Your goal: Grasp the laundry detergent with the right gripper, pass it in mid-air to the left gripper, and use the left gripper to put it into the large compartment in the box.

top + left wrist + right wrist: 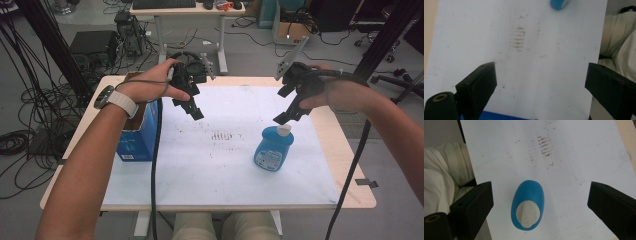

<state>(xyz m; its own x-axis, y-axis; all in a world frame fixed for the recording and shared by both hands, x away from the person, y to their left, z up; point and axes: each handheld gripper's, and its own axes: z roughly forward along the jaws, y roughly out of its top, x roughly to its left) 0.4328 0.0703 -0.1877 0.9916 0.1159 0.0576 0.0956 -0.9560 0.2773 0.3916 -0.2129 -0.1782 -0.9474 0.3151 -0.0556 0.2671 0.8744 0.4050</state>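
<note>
Right gripper view had the blue bottle (527,203) dead centre between the right tongs (539,202), jaws spread wide and touching nothing, hovering above its white cap (527,215). The bottle stood upright on the white sheet (210,165) toward the right of the counter (350,165). My guess: smooth plastic, a bit slippery, light unless full, and squashy if pinched hard. I'd have gone for the narrow neck under the cap, or across the flat sides. Left tongs (192,107) hung open too, over bare sheet. Plenty of free room in the middle; a blue box (140,135) stood by the left edge, well apart from the bottle.
</note>
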